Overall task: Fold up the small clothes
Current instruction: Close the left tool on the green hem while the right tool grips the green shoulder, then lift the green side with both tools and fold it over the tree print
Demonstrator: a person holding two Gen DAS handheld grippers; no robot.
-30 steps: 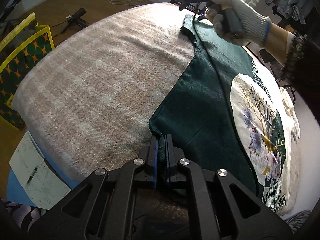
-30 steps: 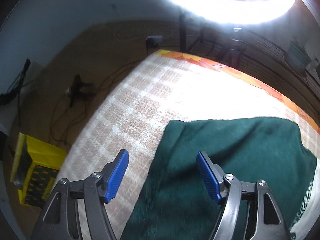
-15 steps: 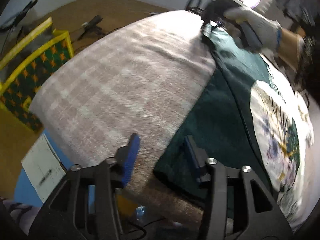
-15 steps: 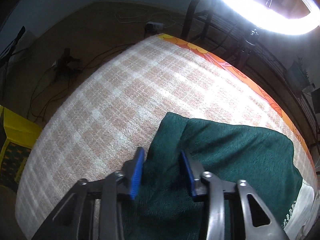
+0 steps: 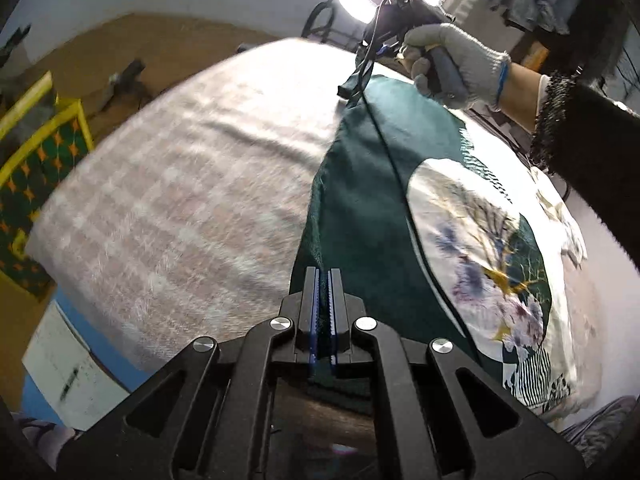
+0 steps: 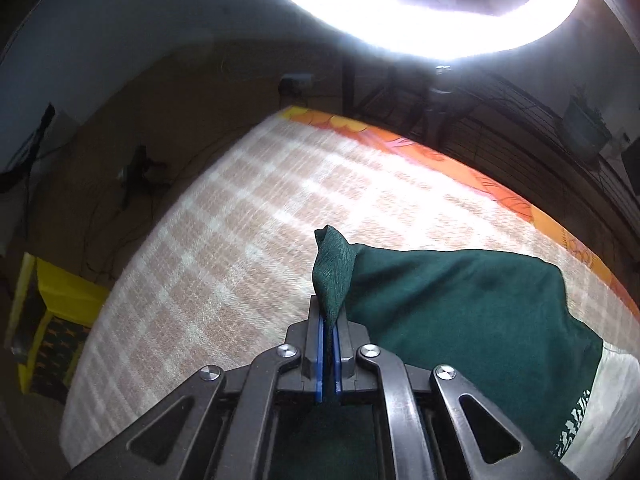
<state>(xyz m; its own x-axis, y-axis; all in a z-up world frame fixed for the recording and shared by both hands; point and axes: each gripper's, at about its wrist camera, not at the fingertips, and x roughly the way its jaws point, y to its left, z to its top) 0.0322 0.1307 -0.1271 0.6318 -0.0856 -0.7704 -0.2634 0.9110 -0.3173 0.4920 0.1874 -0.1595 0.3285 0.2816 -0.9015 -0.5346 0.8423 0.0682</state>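
Lay spread on the checked blanket (image 5: 180, 200), the dark green garment (image 5: 368, 216), its white printed panel (image 5: 488, 264) on the side away from the blanket's bare stretch. Held pinched at its near edge by the left gripper (image 5: 322, 280), blue pads (image 5: 316, 312) pressed together on the fabric. Held likewise at its far corner by the right gripper (image 6: 328, 320), clamped on a peak of green cloth standing above the blanket. Gripped around that tool's handle, a gloved hand (image 5: 452, 64). Shone beyond the blanket's far edge, a ring light (image 6: 420, 12). Stood off the blanket's left side, a yellow-edged box (image 5: 36, 152).
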